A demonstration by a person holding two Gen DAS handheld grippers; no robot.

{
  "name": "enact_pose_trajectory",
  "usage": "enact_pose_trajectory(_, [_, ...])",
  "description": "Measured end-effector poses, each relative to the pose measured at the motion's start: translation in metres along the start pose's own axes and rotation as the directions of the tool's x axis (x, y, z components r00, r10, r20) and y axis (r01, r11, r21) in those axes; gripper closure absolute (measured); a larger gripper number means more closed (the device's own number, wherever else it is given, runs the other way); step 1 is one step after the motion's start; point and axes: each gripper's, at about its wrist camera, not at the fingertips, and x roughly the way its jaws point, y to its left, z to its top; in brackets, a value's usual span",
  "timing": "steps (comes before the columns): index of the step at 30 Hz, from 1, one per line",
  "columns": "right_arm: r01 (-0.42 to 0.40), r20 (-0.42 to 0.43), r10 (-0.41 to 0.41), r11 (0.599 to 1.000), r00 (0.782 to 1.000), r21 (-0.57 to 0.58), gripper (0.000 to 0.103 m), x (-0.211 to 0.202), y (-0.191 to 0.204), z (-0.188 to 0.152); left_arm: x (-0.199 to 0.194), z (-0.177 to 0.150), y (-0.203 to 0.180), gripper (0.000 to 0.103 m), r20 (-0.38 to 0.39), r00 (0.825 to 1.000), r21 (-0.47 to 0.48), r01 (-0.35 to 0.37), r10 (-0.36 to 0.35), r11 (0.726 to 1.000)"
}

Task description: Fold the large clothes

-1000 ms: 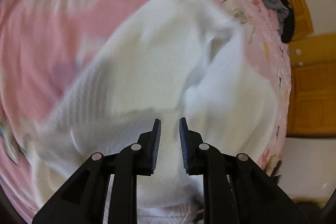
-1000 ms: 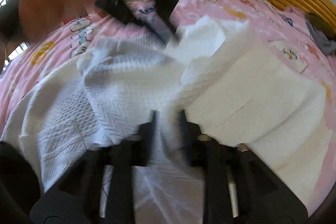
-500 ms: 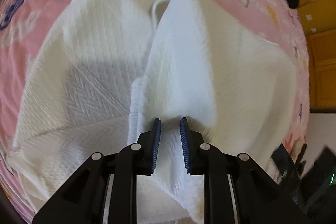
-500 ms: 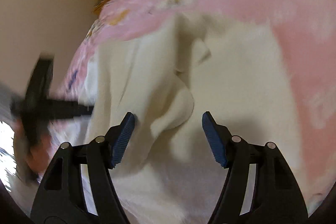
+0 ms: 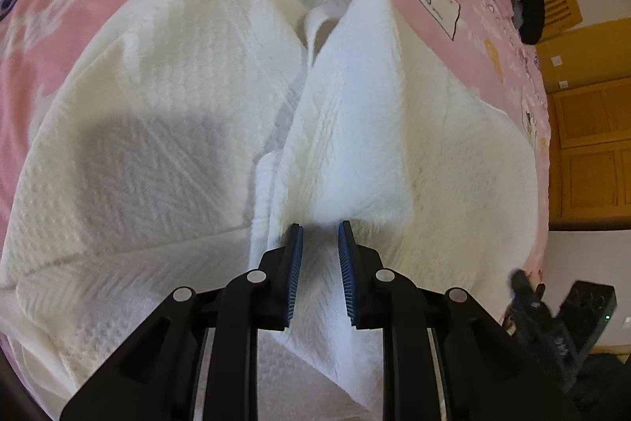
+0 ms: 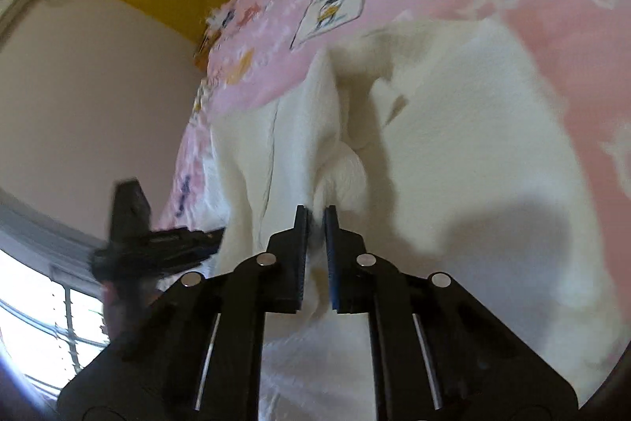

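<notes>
Left wrist view: left gripper [image 5: 318, 229] fingers pinch the white garment [image 5: 165, 129], its raised fold running straight ahead; right gripper [image 6: 315, 214] fingers likewise clamp cloth.

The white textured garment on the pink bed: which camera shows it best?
The left wrist view. There the white garment is sharp, its woven pattern and raised fold clear, with the left gripper closed on that fold. The right wrist view is blurrier and shows the garment bunched at the right gripper.
</notes>
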Motion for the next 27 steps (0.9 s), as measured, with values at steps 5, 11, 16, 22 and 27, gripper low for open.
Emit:
enact_pose_trajectory(5, [0.248, -0.105, -0.234, 0.958, 0.966, 0.145, 0.101, -0.005, -0.060, -0.003, 0.002, -0.003, 0.008, 0.085, -0.049, 0.999, -0.089, 0.018, -0.022, 0.996])
enact_pose_trajectory(11, [0.256, -0.103, -0.245, 0.960, 0.964, 0.116, 0.100, -0.033, -0.013, 0.019, -0.021, -0.003, -0.016, 0.085, -0.152, 0.987, -0.031, -0.062, 0.057, 0.998])
enact_pose_trajectory(16, [0.172, -0.084, -0.172, 0.985, 0.982, -0.013, 0.100, -0.013, 0.061, 0.010, -0.050, -0.004, -0.055, 0.080, -0.082, 0.987, 0.144, -0.129, 0.141, 0.981])
enact_pose_trajectory(22, [0.193, -0.079, -0.198, 0.979, 0.977, -0.059, 0.100, 0.048, 0.092, -0.006, -0.022, -0.003, -0.073, 0.078, -0.064, 0.978, 0.253, -0.176, 0.198, 0.951])
enact_pose_trajectory(27, [0.417, -0.144, -0.423, 0.906, 0.895, -0.068, 0.100, 0.080, 0.065, -0.027, 0.011, -0.002, -0.053, 0.080, -0.080, 0.935, 0.265, -0.314, 0.345, 0.912])
